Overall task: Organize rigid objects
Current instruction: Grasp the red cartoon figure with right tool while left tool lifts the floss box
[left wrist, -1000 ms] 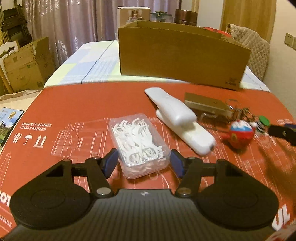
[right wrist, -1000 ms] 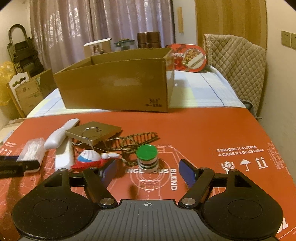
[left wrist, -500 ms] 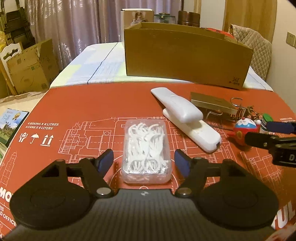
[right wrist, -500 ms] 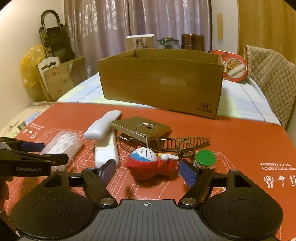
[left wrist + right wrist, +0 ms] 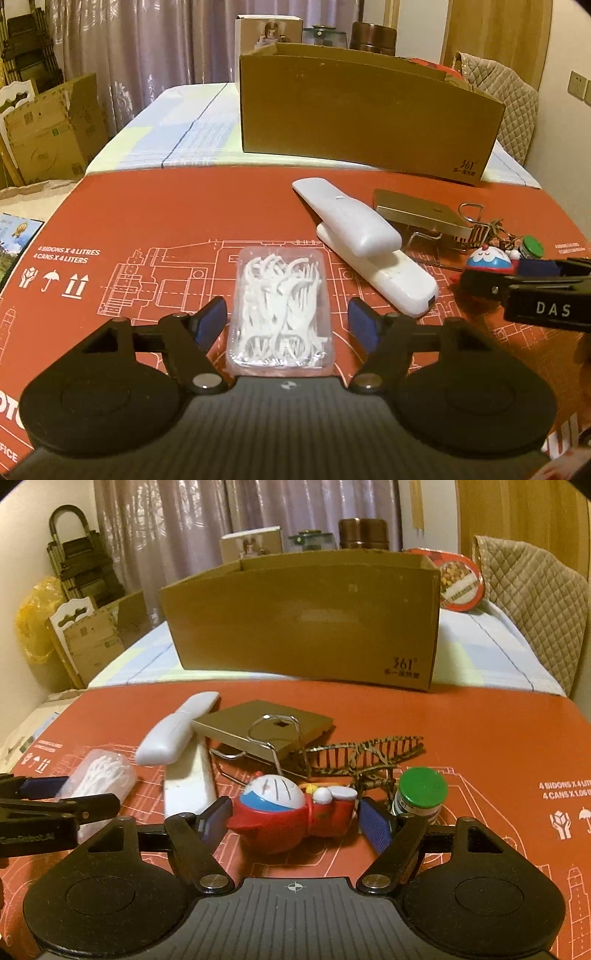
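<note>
While both tongs straddle targets for pickup, left gripper [image 5: 286, 321] stands wide around the clear plastic floss-pick box [image 5: 281, 310]; right gripper [image 5: 293, 821] wide around the red-and-blue cartoon toy [image 5: 286, 814], neither pinched.

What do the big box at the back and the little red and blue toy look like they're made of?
The box looks like plain brown cardboard: matte, with raw cut edges and a printed mark at one corner. The toy seems to be hard moulded plastic, glossy, with light glinting off its rounded red and blue shell, though painted resin can't be ruled out.
</note>
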`<state>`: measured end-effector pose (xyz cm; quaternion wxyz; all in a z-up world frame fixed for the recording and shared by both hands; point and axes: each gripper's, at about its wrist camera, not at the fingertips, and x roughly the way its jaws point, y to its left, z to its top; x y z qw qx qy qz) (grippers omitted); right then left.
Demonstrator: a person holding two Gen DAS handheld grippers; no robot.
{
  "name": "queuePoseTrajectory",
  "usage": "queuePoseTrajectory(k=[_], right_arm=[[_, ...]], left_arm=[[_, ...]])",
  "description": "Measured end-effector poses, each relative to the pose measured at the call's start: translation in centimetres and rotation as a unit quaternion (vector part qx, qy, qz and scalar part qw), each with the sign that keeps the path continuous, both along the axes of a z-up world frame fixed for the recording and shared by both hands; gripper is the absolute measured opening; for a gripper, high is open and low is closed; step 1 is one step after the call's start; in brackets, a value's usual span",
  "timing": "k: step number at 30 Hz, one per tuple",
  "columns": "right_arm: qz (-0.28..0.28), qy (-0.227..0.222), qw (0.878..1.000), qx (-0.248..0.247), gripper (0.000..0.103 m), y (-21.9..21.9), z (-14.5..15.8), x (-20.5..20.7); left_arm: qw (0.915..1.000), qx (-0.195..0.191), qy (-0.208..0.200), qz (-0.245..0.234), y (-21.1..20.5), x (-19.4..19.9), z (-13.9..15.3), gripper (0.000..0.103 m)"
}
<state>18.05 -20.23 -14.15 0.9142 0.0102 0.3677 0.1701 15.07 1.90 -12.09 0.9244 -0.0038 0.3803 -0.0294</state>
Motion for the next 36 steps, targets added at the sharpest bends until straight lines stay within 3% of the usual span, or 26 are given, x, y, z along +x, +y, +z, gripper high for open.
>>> queuePoseTrajectory(k=[3,4,11,18,24,36], right_arm=[[0.001,-0.004,1.000,0.001,0.071,0.0,0.1,-0.1],[0.002,-0.004,1.000,-0.001,0.066,0.1,0.1,-0.2],[-0.001,-0.005,1.000,-0.009,0.065,0.4,0.4,-0.7],[-0.002,-0.020,1.000,-0.019,0.065,0.6,1.0,-1.2],[-0.007,-0.027,0.999,-0.021,0.065,0.5,1.7,-1.6],[-0.017,-0.052,0.998,-0.007,0.065,-0.2,5.3,-2.0]], left_arm=[[1.0000,0.003,0.001,-0.002,-0.2,0.1,-0.1,0.068],[1.0000,0.004,0.001,-0.002,-0.2,0.1,-0.1,0.068],[0.9999,0.016,0.001,-0.006,-0.5,0.3,-0.4,0.064],[0.9998,0.021,0.006,0.003,-0.4,0.5,-0.6,0.052],[0.9997,0.022,0.005,0.007,-0.5,0.1,-0.3,0.051],[0.9993,0.007,-0.033,-0.013,-1.4,0.1,3.5,0.051]])
